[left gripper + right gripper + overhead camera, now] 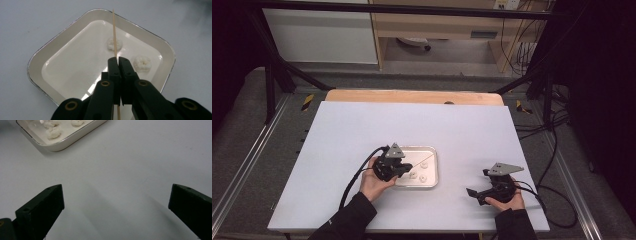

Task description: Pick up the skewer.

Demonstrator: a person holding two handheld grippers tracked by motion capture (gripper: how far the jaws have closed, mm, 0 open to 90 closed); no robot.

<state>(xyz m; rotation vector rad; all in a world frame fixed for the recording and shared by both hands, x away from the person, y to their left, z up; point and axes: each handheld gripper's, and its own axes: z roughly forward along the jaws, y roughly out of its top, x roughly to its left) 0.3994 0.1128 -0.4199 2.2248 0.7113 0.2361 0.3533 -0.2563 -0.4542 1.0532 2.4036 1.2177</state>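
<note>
Left gripper (118,60): jaws clamped on a thin wooden skewer (114,32), held above the shallow rounded-rectangular metal tray (37,63). Skewer runs over one of the small white dough-like lumps (142,63) in the tray. Right gripper (116,202): jaws spread wide, nothing between, right of tray.

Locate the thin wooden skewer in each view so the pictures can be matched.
High view: skewer slants across the tray, from the left hand-held gripper up and right.
Left gripper view: runs up the middle, clamped between the jaws.
Right gripper view: cannot be made out.
Shared landmark: the tray.
</note>
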